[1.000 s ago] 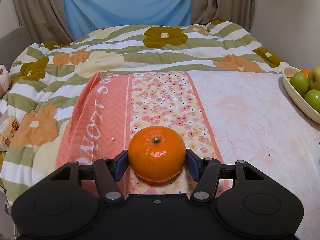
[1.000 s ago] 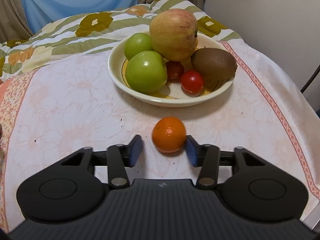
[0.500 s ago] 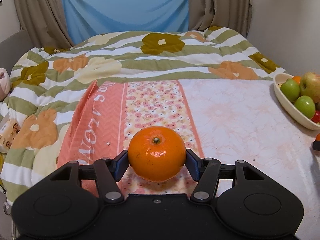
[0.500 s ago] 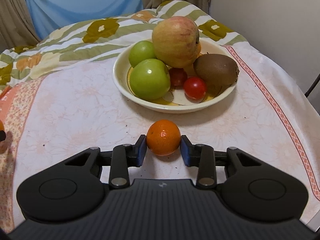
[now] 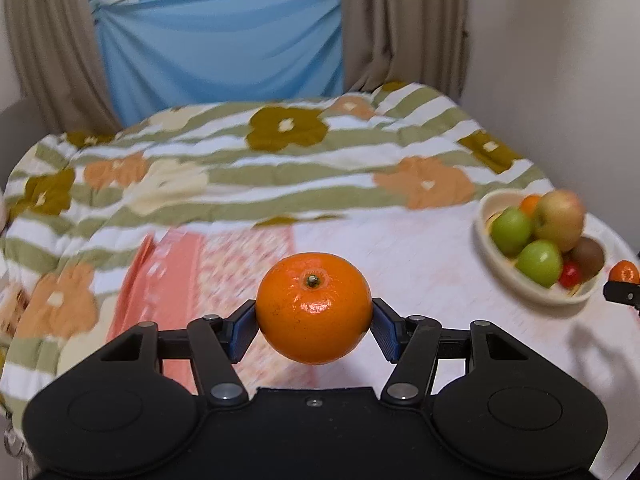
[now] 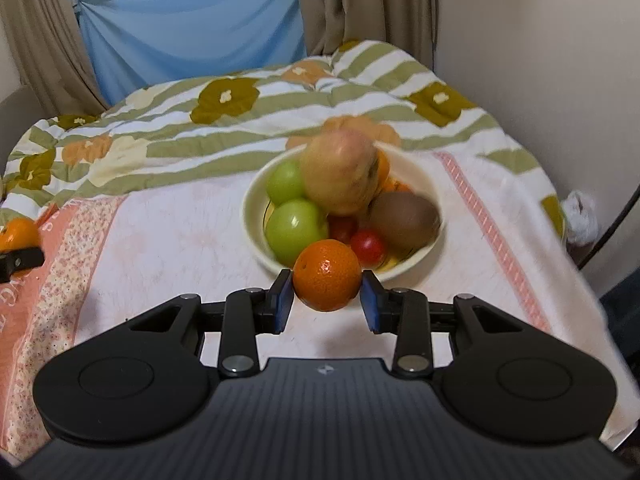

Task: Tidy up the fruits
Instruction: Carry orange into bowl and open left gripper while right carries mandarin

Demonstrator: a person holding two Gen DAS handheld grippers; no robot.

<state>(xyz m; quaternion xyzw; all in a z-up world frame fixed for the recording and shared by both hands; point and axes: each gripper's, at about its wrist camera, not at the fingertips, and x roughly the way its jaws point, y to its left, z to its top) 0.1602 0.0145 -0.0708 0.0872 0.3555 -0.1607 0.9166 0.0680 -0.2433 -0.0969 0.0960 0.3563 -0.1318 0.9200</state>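
Note:
My left gripper (image 5: 314, 326) is shut on a large orange (image 5: 314, 307) and holds it above the bed. My right gripper (image 6: 326, 304) is shut on a small orange (image 6: 327, 275) and holds it just in front of the cream bowl (image 6: 416, 168). The bowl holds two green apples (image 6: 295, 230), a big reddish apple (image 6: 340, 176), a kiwi (image 6: 404, 220), small red tomatoes (image 6: 369, 245) and an orange at the back. The bowl (image 5: 486, 248) shows at the right in the left wrist view, with the small orange (image 5: 625, 272) beside it. The large orange (image 6: 18, 232) shows at the left edge of the right wrist view.
The bed carries a floral striped quilt (image 5: 280, 152) and a pink-and-white cloth (image 6: 180, 240). A wall (image 6: 540, 60) runs along the right. Curtains and a blue sheet (image 5: 220, 52) hang behind. A dark cable (image 6: 616, 224) hangs off the bed's right edge.
Both grippers have lifted their oranges off the cloth. The right one closed on the small orange. The left one has swung so that the bowl comes further into its view.

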